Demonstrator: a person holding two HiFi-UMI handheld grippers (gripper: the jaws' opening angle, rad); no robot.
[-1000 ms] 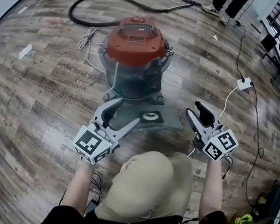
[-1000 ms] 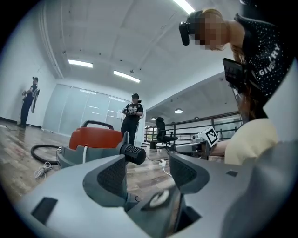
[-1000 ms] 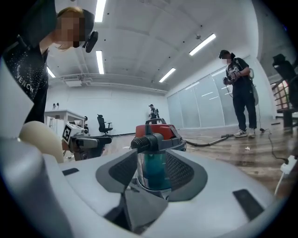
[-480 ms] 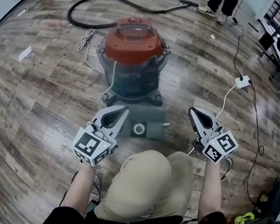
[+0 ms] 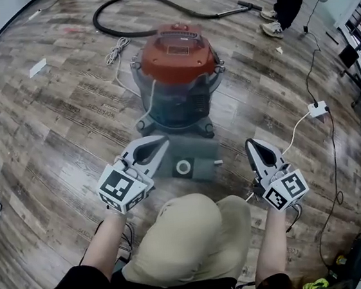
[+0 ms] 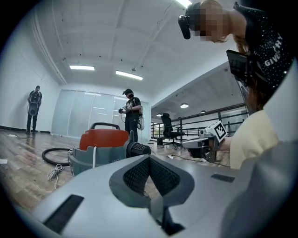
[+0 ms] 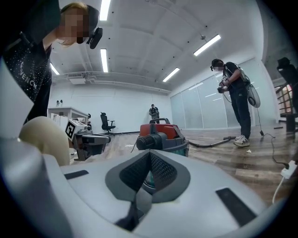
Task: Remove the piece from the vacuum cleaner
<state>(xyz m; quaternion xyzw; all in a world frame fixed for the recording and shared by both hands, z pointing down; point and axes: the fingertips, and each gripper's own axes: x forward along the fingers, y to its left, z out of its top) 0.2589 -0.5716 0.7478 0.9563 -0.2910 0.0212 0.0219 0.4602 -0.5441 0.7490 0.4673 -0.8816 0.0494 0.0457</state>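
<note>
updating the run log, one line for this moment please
left gripper: shut, empty | right gripper: shut, empty | vacuum cleaner: upright on floor, untouched

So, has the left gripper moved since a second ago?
No. The left gripper stays at the same spot short of the vacuum; only its jaws have just closed, on nothing.

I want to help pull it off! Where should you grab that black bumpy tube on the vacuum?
Probably the black ribbed tube itself, with the jaws across its round sides, coming in level from the front. It sticks straight out of the vacuum there.
</note>
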